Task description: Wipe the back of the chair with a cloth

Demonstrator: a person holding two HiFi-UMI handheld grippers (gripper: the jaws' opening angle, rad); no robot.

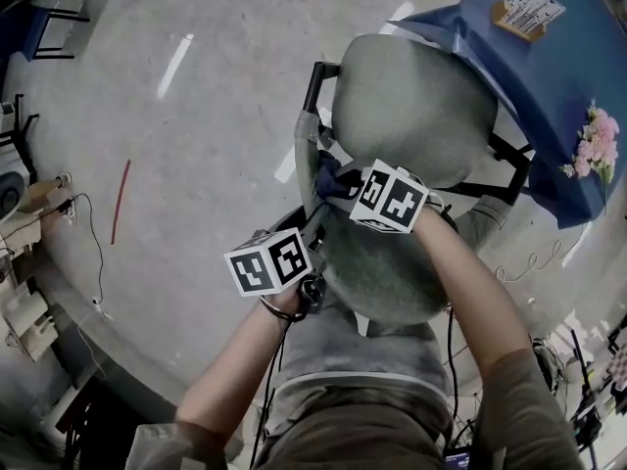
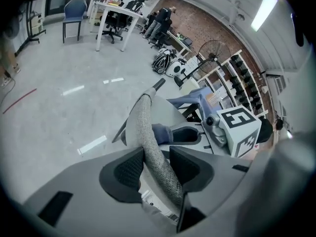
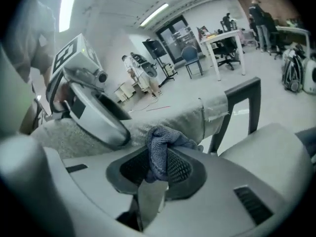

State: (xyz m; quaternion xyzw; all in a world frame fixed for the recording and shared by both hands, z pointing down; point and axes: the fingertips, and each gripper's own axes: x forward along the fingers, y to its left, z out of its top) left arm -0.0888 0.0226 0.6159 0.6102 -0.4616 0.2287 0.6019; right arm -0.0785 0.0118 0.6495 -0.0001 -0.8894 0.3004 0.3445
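Cloth (image 3: 165, 144): dark blue and bunched, pinched between the pads of the right tongs (image 3: 157, 168), with its loose end spilling past their tips.
Chair back (image 2: 147, 127): grey fabric; its edge runs between the pads of the left tongs (image 2: 157, 166).
Left tongs: clamped on that edge.
Right tongs: closed on the cloth, just beside the left tongs, with the cloth close to the chair back.
Seat (image 1: 411, 106): beyond the tips of the 2 tongs.

No print is legible; the label (image 1: 534, 10) on the blue table (image 1: 578, 86) is too small.
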